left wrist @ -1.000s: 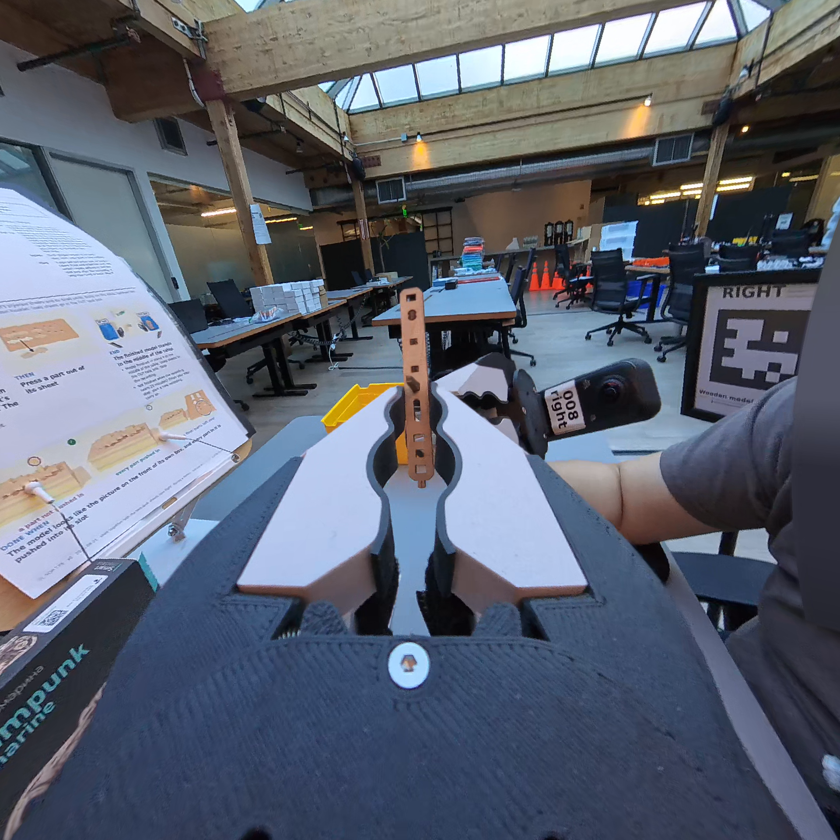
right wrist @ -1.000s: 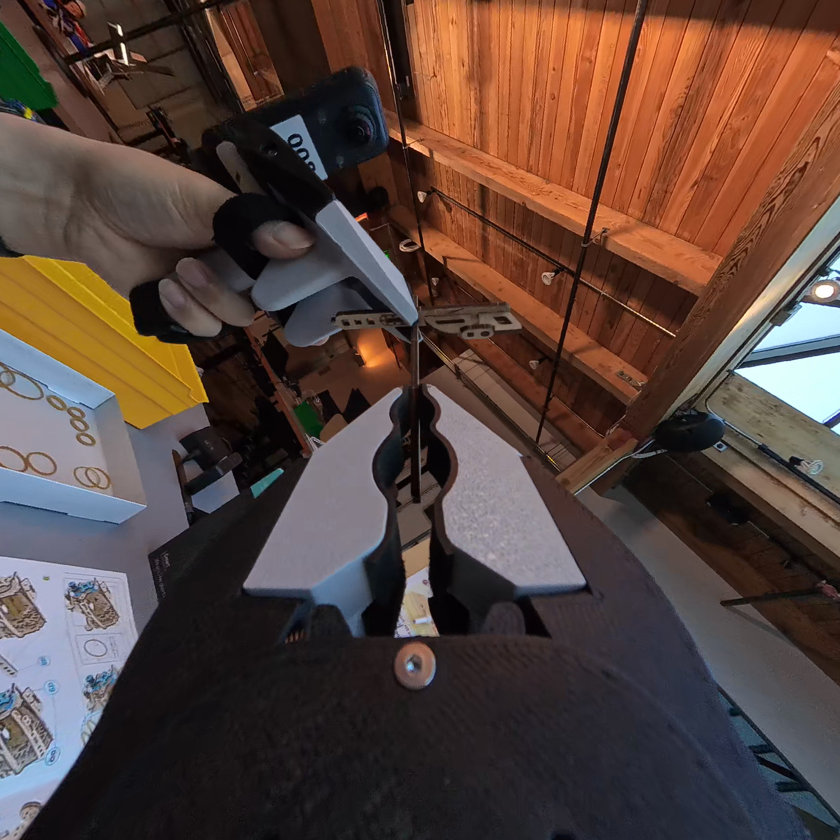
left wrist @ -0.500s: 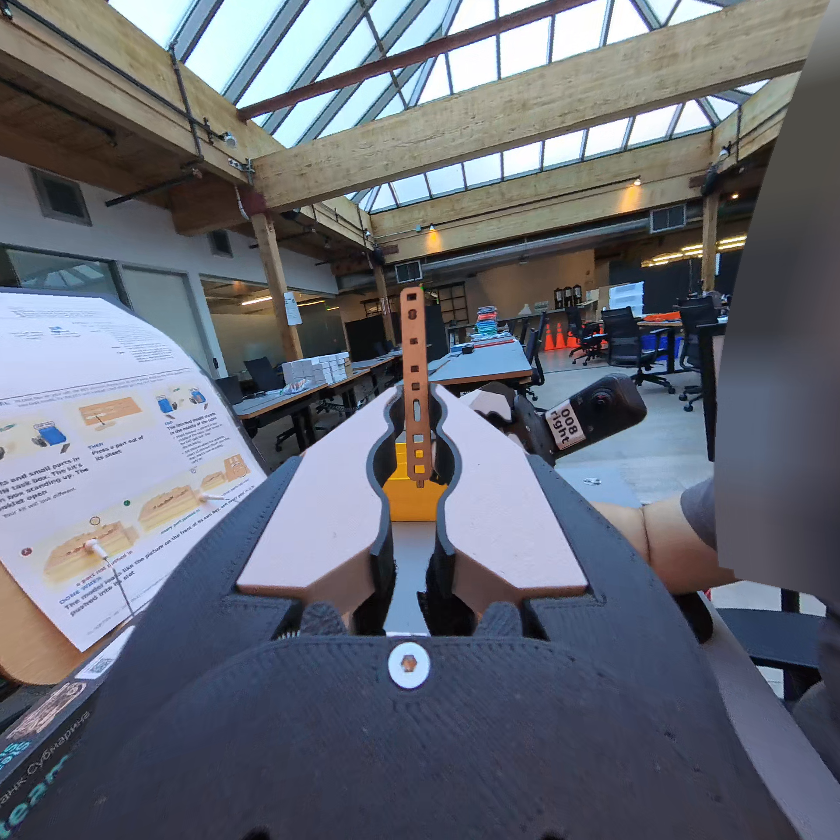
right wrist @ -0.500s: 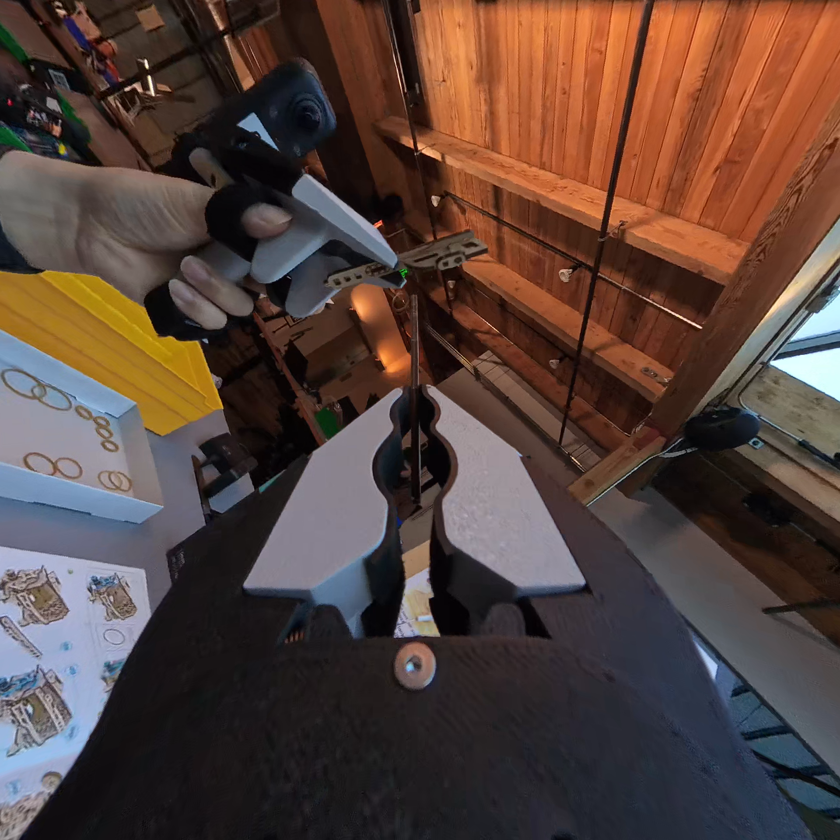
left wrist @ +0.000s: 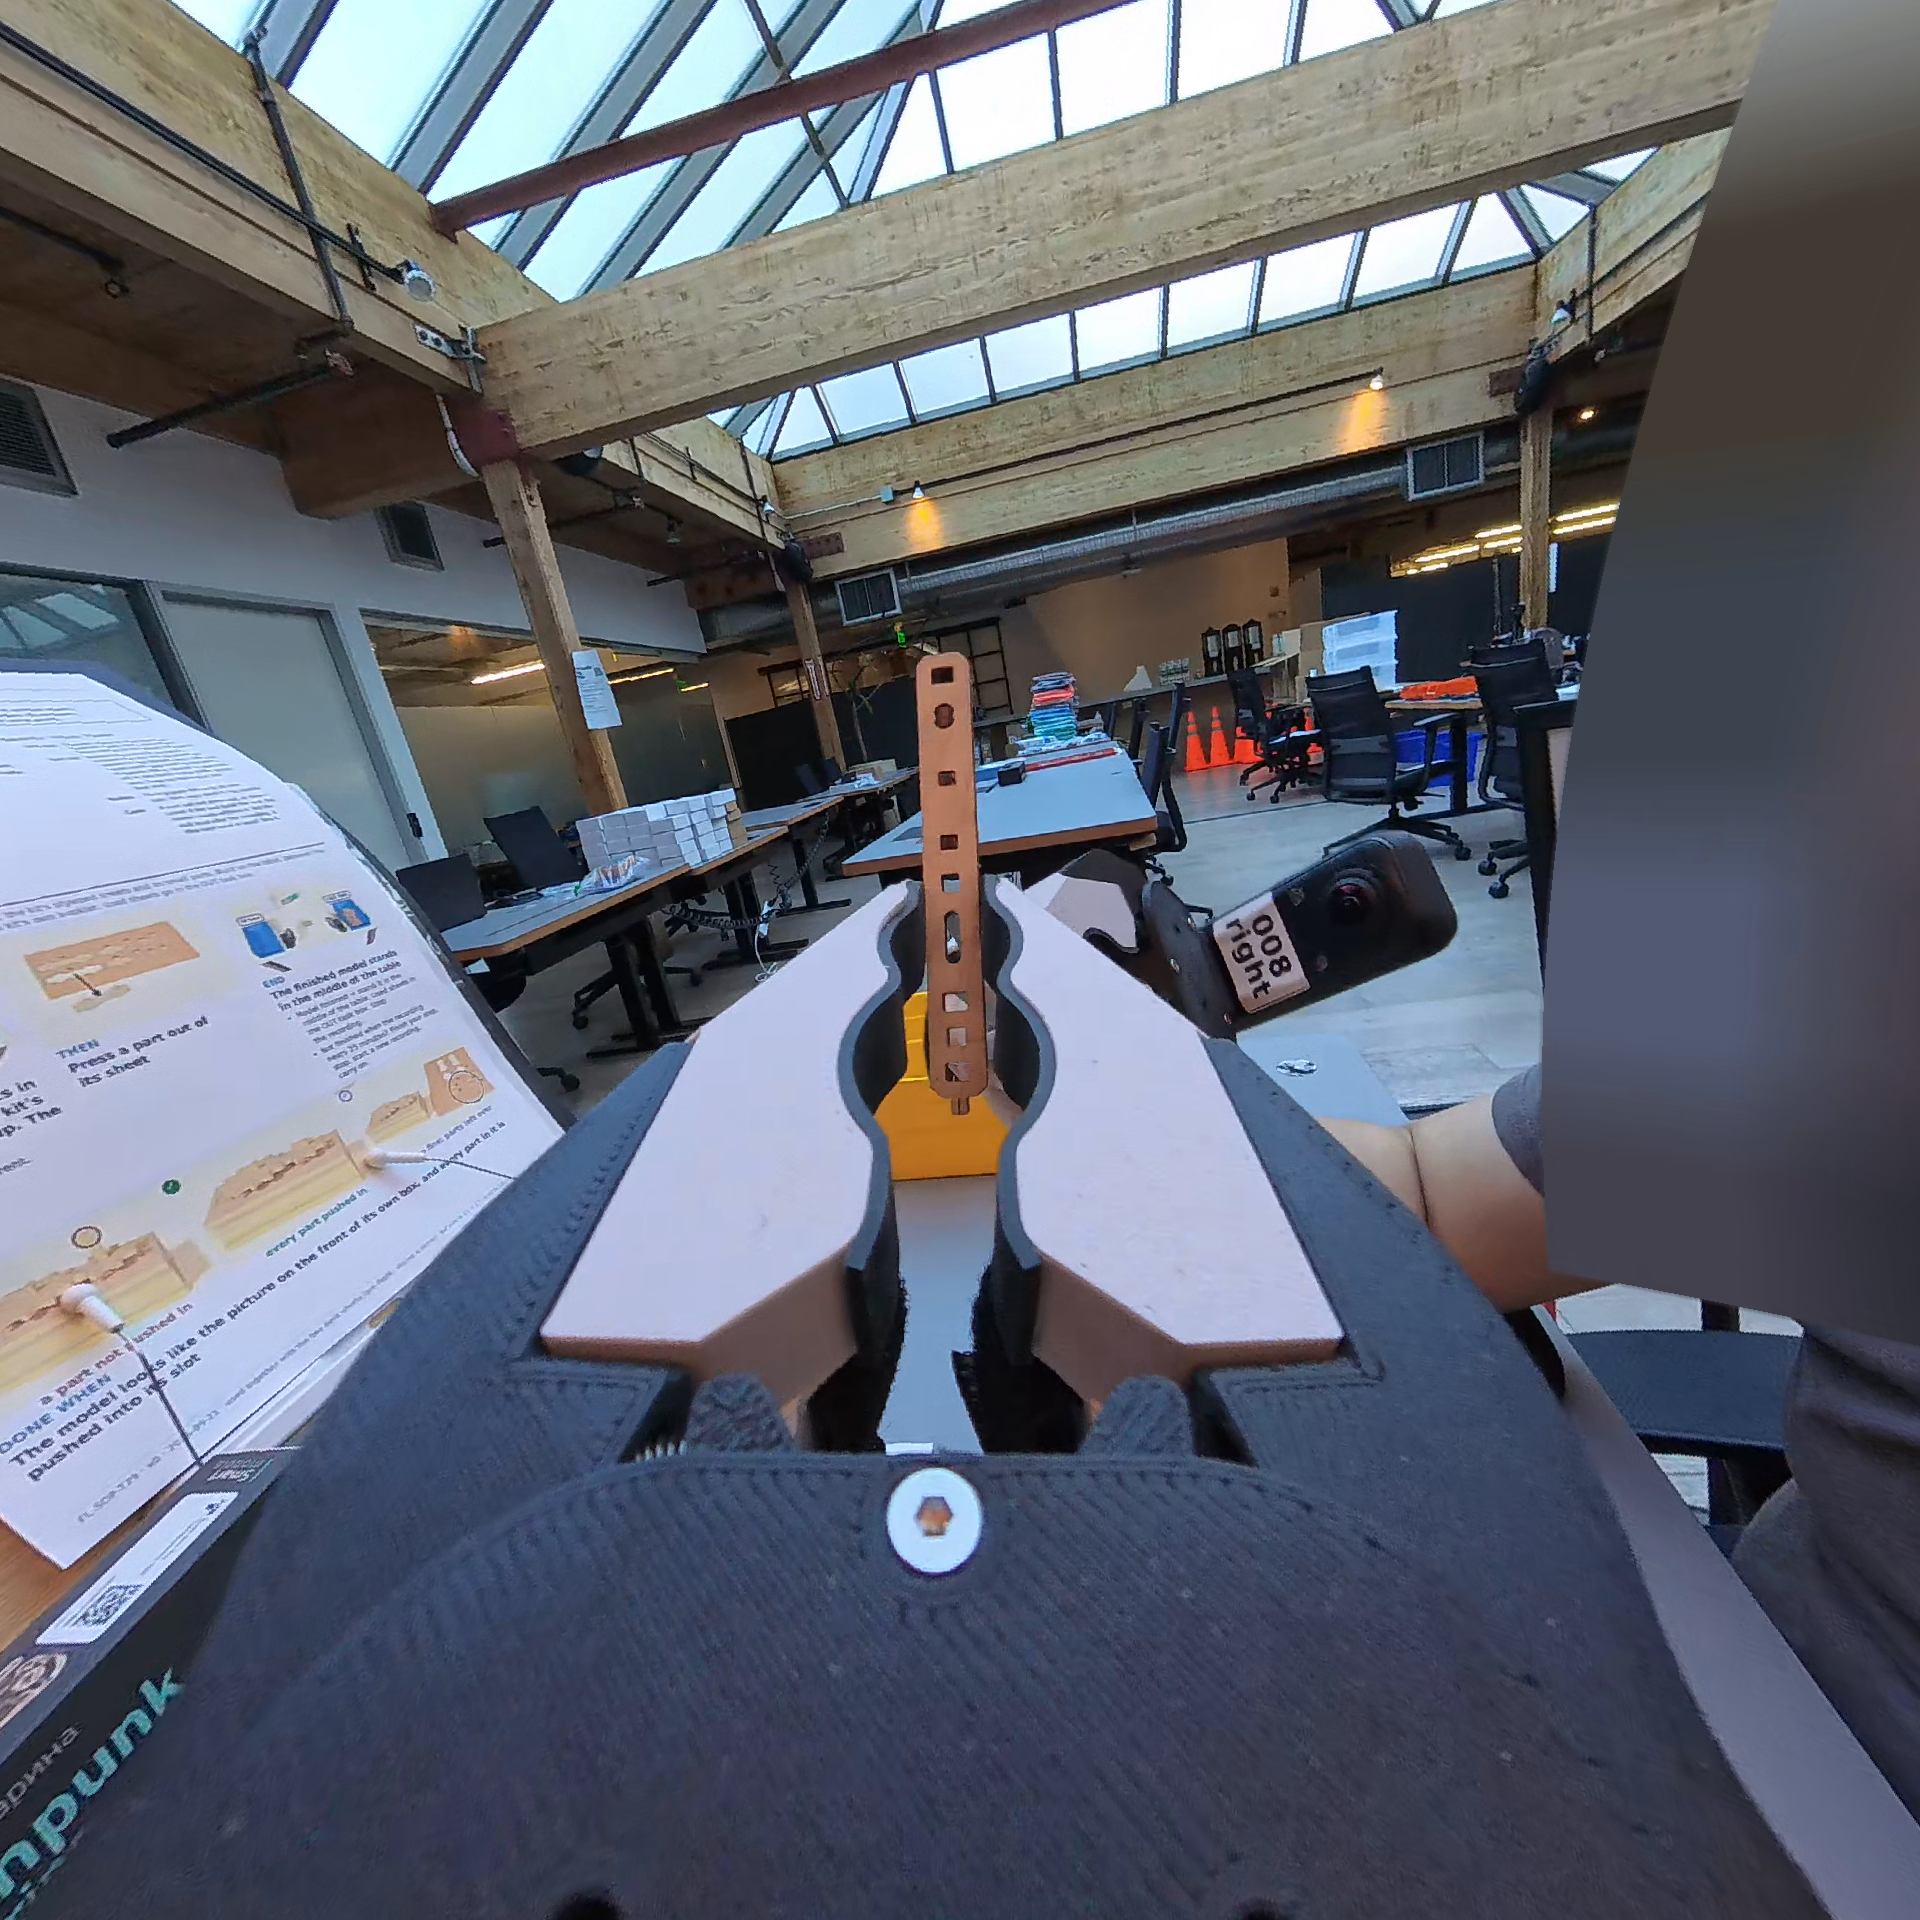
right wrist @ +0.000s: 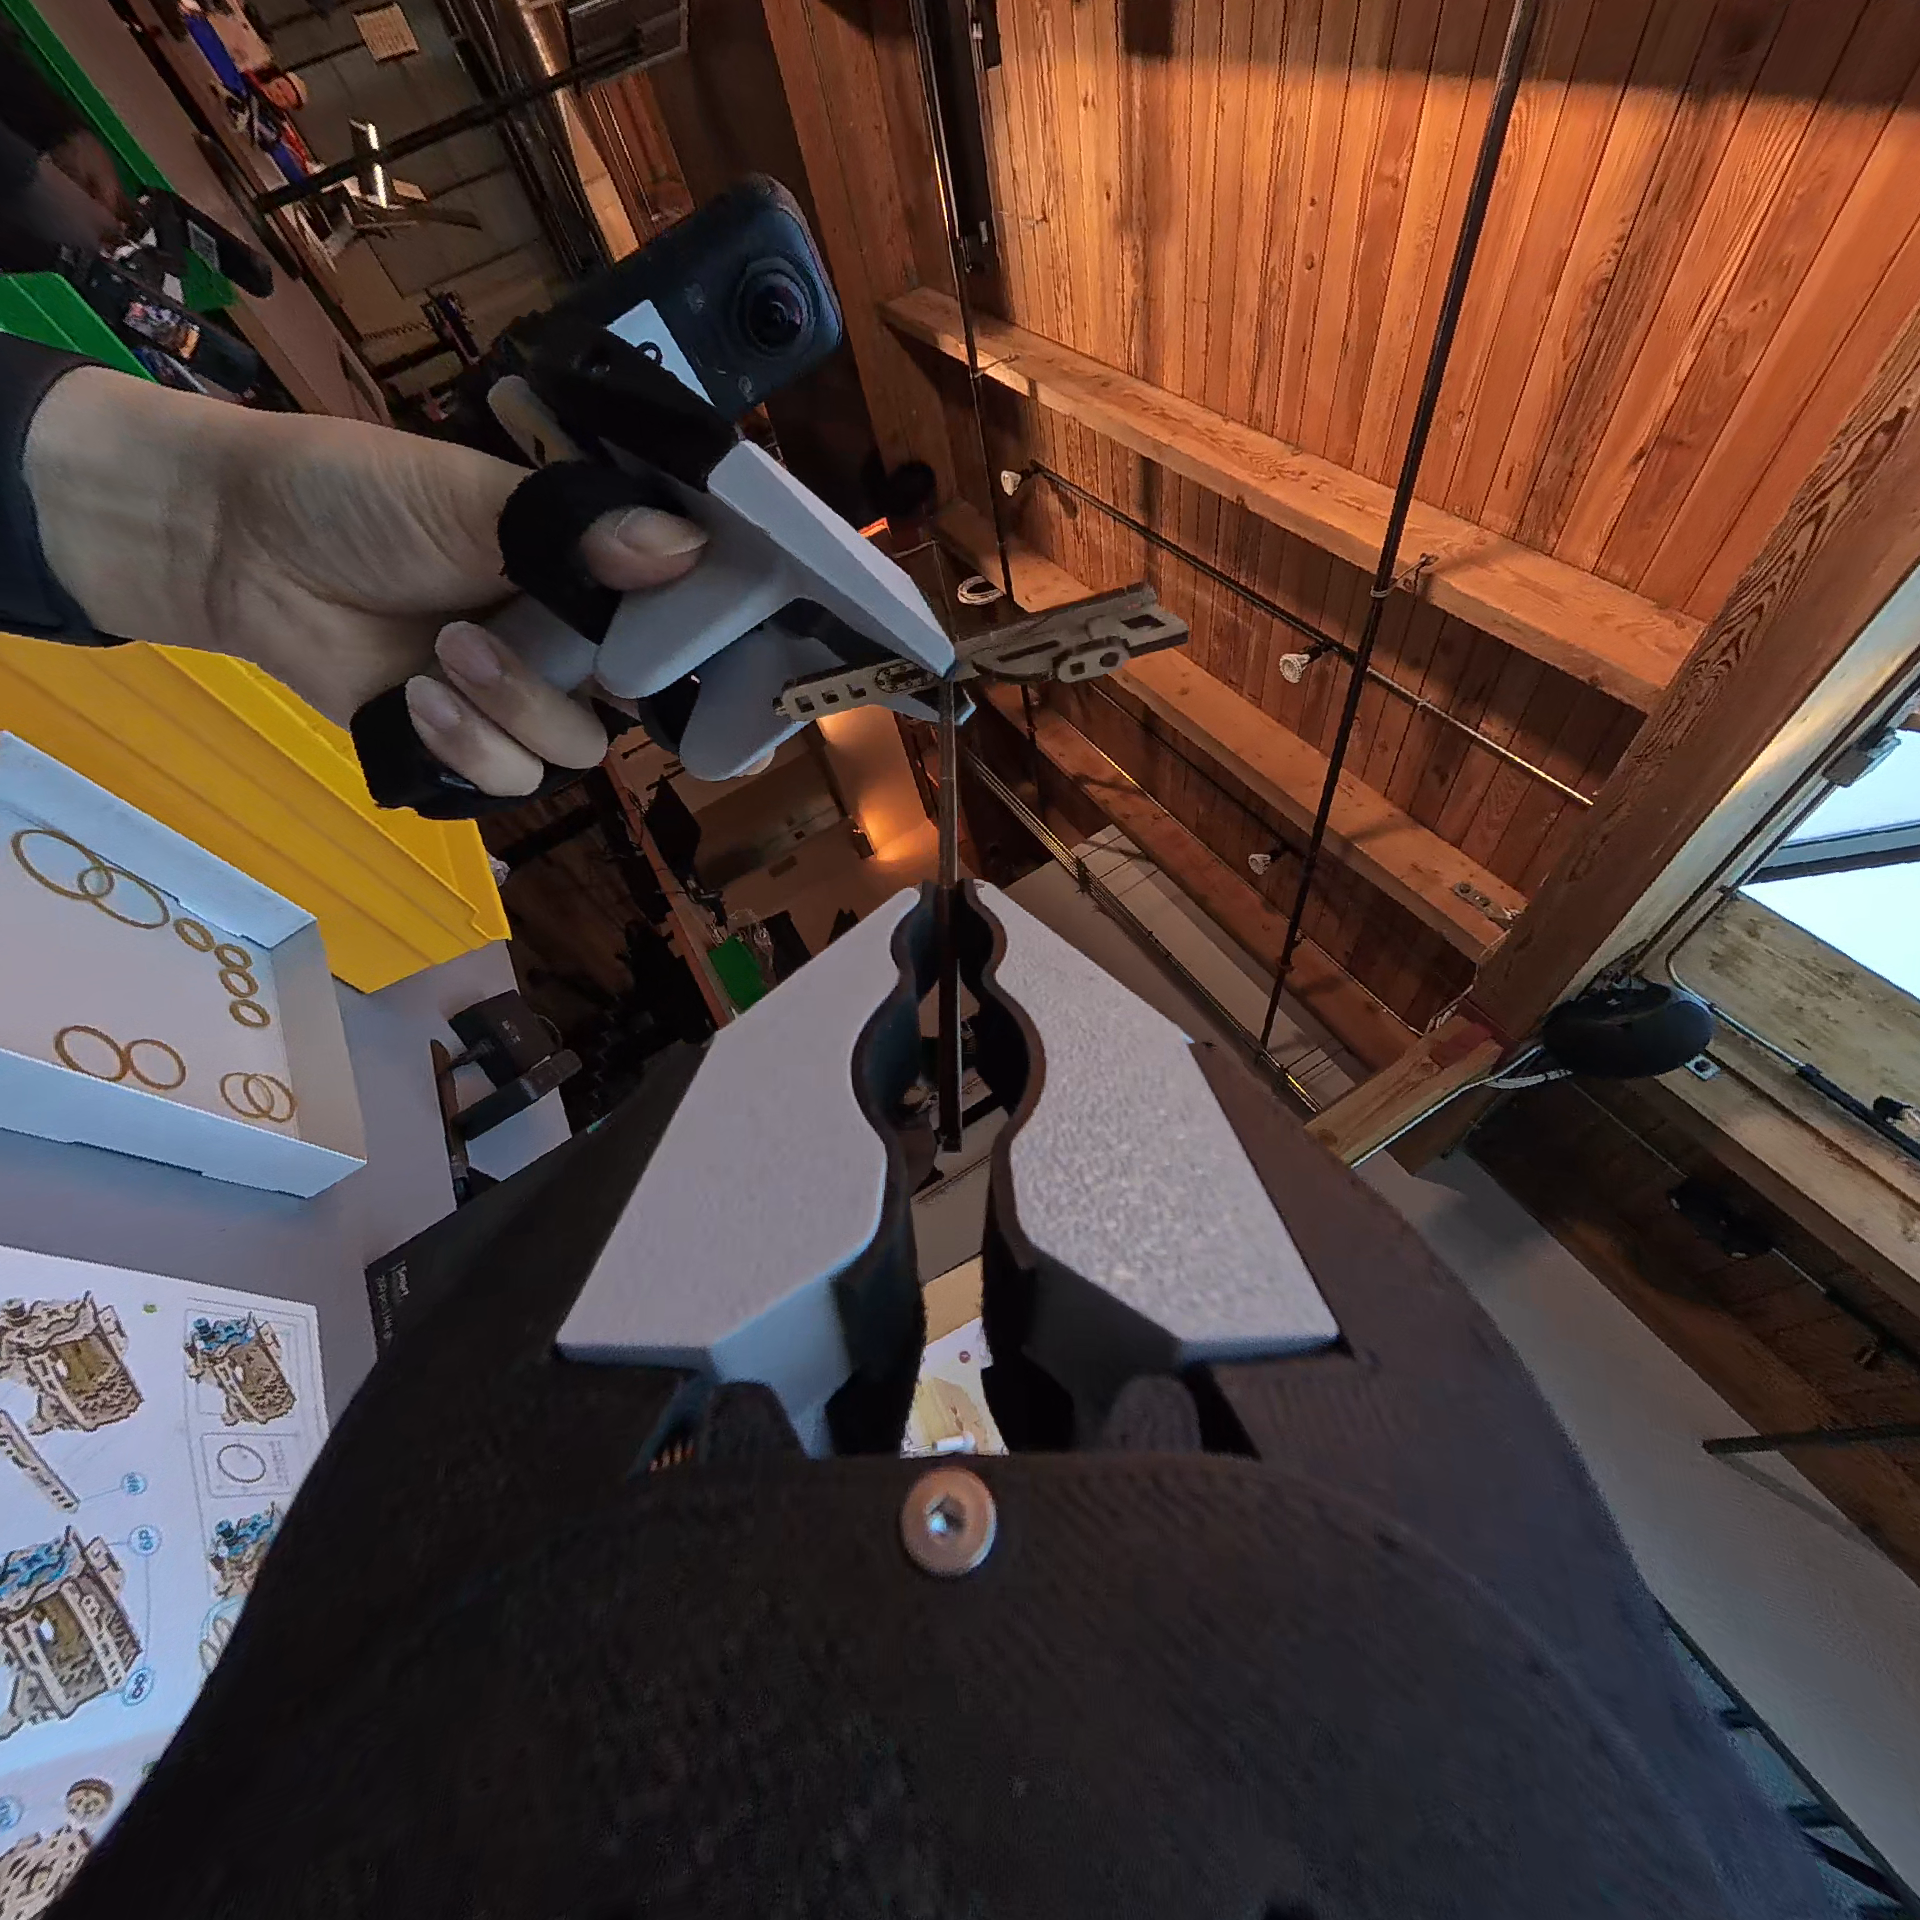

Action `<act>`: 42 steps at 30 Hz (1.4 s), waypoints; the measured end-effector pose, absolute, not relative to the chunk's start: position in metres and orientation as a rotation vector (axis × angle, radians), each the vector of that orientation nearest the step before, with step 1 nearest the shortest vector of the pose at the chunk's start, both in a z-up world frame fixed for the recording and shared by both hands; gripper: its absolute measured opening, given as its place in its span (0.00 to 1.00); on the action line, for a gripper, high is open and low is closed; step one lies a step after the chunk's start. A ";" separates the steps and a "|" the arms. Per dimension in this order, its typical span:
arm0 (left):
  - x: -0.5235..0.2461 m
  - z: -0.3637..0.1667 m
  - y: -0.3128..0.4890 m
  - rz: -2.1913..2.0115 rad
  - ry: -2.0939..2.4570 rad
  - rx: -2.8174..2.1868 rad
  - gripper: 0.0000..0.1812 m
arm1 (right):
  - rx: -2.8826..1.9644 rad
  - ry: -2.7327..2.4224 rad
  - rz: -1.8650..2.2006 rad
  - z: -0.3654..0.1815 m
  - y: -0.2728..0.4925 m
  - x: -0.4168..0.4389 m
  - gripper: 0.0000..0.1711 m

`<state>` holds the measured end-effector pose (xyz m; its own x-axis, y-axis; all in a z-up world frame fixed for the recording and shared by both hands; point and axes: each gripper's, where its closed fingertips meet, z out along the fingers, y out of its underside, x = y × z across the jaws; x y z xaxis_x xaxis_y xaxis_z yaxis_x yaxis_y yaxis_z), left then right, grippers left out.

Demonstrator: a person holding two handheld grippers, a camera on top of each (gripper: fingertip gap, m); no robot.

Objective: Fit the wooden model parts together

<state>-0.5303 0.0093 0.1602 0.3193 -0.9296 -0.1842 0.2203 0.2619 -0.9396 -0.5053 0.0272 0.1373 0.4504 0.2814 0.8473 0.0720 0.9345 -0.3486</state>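
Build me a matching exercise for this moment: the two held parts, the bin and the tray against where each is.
1 perforated wooden strip
2 thin edge-on part
3 yellow bin
4 white tray

a clamped by the right gripper
b on the table behind the white tray
c holds golden rings
d clamped by the left gripper

Pairs: 1-d, 2-a, 3-b, 4-c

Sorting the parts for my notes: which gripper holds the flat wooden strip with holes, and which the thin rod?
The left gripper pinches the flat wooden strip. The right gripper clamps the thin rod, plain and dark.
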 end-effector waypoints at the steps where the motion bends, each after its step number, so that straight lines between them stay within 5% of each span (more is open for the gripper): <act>1: -0.531 0.161 0.009 -0.947 0.903 -0.982 0.04 | -0.360 -1.096 0.120 0.138 0.027 -0.506 0.01; 42: -0.541 0.156 0.006 -1.010 0.946 -1.074 0.06 | -0.356 -1.048 0.038 0.131 0.021 -0.522 0.01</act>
